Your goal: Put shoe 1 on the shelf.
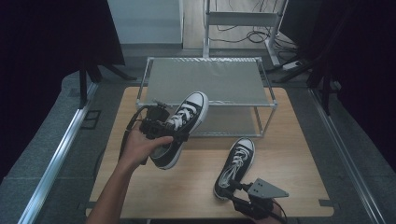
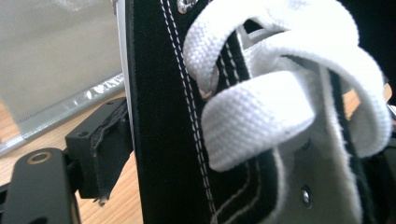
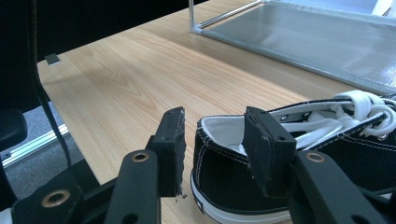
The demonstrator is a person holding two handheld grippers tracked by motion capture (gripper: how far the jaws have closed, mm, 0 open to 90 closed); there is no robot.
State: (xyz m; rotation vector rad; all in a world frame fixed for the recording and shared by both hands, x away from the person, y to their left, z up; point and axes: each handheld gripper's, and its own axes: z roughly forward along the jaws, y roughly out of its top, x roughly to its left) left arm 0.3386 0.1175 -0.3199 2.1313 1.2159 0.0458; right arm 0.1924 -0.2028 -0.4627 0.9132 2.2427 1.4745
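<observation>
High view: left gripper [image 1: 164, 127] holds a black-and-white sneaker [image 1: 183, 125] clear of the worktop [image 1: 299, 154], toe angled up toward the front edge of the shoe rack [image 1: 205, 79]. The left hand [image 1: 142, 147] wraps the gripper body. Second sneaker [image 1: 235, 167] lies flat on the worktop, heel toward the right gripper [image 1: 233, 189]. Risk: the lifted shoe's toe sits near the rack's front rail; a low approach would likely clip the rail and twist the shoe in the grip.

Left gripper view: jaws closed on the lifted shoe's side wall, one pad [image 2: 100, 154] pressed against the black canvas beside the white laces [image 2: 280, 93]. The hold is on soft canvas off to one side, so I judge the shoe could sag or pivot if swung quickly.

Right gripper view: jaws part open, straddling the heel collar of the second sneaker [image 3: 327, 154]. One pad [image 3: 266, 154] sits inside the opening, the other pad [image 3: 170, 151] outside with a visible gap, so no grip yet. Closing from here could catch only the thin collar edge and let the heel slip out on lifting.
</observation>
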